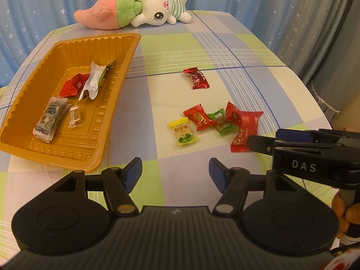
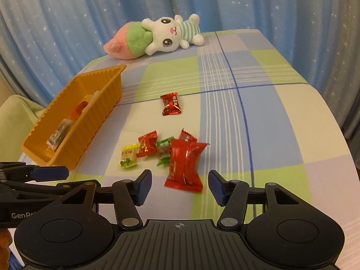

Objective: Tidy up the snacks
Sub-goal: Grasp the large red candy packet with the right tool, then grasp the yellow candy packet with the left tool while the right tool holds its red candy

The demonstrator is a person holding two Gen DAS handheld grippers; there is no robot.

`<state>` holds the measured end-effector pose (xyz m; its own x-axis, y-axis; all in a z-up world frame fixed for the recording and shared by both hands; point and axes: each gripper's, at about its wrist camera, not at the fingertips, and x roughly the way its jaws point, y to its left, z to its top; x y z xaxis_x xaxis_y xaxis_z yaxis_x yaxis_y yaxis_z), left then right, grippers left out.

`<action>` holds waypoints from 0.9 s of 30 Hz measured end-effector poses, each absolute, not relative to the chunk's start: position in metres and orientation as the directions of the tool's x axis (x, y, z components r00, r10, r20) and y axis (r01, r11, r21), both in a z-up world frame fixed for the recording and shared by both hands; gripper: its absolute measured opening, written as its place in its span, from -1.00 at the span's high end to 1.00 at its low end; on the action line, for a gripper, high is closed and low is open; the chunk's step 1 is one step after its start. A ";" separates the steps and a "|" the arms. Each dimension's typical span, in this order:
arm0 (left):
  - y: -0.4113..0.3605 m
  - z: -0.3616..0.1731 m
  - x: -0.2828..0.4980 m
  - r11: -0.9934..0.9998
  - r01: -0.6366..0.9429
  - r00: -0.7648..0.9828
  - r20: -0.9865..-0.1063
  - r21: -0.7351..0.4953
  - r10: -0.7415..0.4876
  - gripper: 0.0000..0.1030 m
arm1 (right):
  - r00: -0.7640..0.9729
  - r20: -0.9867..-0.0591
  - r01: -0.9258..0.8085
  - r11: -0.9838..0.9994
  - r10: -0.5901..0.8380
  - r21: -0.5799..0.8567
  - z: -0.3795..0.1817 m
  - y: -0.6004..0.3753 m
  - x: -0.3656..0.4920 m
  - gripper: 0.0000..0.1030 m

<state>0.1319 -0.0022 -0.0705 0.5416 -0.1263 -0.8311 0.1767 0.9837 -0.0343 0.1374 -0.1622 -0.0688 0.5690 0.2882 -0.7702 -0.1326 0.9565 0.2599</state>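
Observation:
An orange plastic tray (image 1: 126, 67) (image 2: 99, 112) on the left holds several snack packets (image 1: 48, 117). Loose wrapped candies lie on the checked cloth: a big red one (image 1: 244, 127) (image 2: 184, 166), a green one (image 1: 222, 123) (image 2: 163, 150), a red one (image 1: 199, 118) (image 2: 147, 146), a yellow one (image 1: 182, 131) (image 2: 128, 155) and a lone red one (image 1: 196, 78) (image 2: 171, 104) farther back. My left gripper (image 1: 175, 173) is open and empty, near the tray's front corner. My right gripper (image 2: 178, 184) is open, its jaws either side of the big red candy's near end.
A plush rabbit with a pink and green carrot (image 1: 135, 9) (image 2: 157, 38) lies at the table's far edge. Blue star curtains (image 2: 67, 11) hang behind. The table drops off at the right side (image 1: 315, 94).

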 end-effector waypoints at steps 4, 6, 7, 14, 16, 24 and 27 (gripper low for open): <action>-0.002 -0.072 0.139 0.983 0.179 0.540 -0.832 -0.037 -0.129 -0.23 | 0.565 -0.776 -0.131 0.959 0.280 0.250 -0.074 -0.158 0.147 -0.02; -0.002 -0.073 0.143 0.983 0.180 0.541 -0.831 -0.036 -0.130 -0.23 | 0.562 -0.779 -0.129 0.960 0.276 0.247 -0.077 -0.157 0.151 0.01; -0.002 -0.073 0.143 0.983 0.180 0.540 -0.831 -0.037 -0.130 -0.23 | 0.561 -0.781 -0.128 0.960 0.276 0.247 -0.079 -0.156 0.153 0.03; -0.003 -0.077 0.152 0.982 0.183 0.538 -0.833 -0.034 -0.129 -0.22 | 0.548 -0.794 -0.129 0.964 0.263 0.231 -0.088 -0.152 0.163 0.17; -0.004 -0.079 0.156 0.982 0.185 0.537 -0.833 -0.033 -0.129 -0.22 | 0.546 -0.796 -0.125 0.965 0.261 0.231 -0.090 -0.152 0.164 0.23; -0.006 -0.084 0.163 0.980 0.194 0.535 -0.834 -0.035 -0.136 -0.11 | 0.555 -0.789 -0.113 0.964 0.263 0.242 -0.091 -0.161 0.165 0.45; -0.007 -0.087 0.169 0.981 0.193 0.532 -0.836 -0.036 -0.136 -0.02 | 0.563 -0.785 -0.093 0.963 0.259 0.252 -0.088 -0.169 0.165 0.46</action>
